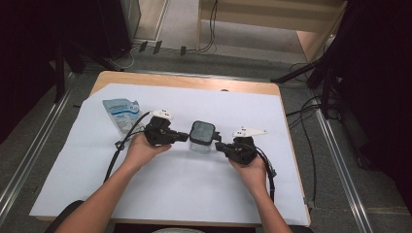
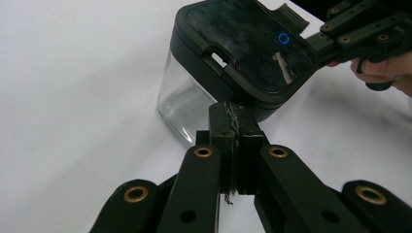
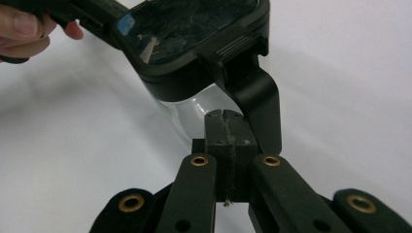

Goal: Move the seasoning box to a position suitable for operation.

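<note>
**Two closed claws bracket the lidded container**

Our left gripper [image 1: 180,137] has its jaws pressed fully together with nothing between them, its tip at the left side of the clear container [image 1: 201,143], just under the rim of the dark lid [image 2: 248,43]. Our right gripper [image 1: 219,146] is equally closed and empty, its tip meeting the container from the opposite side, beside the black latch tab [image 3: 260,94] that hangs down from the lid. Whether either tip truly touches the plastic we cannot tell.

The container stands upright at the middle of the table, between our two hands, and looks empty through its clear wall.

To do this step well, we judge that we should keep one closed tip braced low against the container so it cannot slide, and work the other under the latch tab with a slow lift rather than a jab; a light box on smooth paper will skate or tip if pushed from one side alone.

A white sheet [image 1: 160,194] covers the wooden table [image 1: 184,80]. A blue-and-white pouch [image 1: 120,112] lies near the far left. Beyond, grey floor [image 1: 204,60], trailing cables and dark stands ring the table.
</note>
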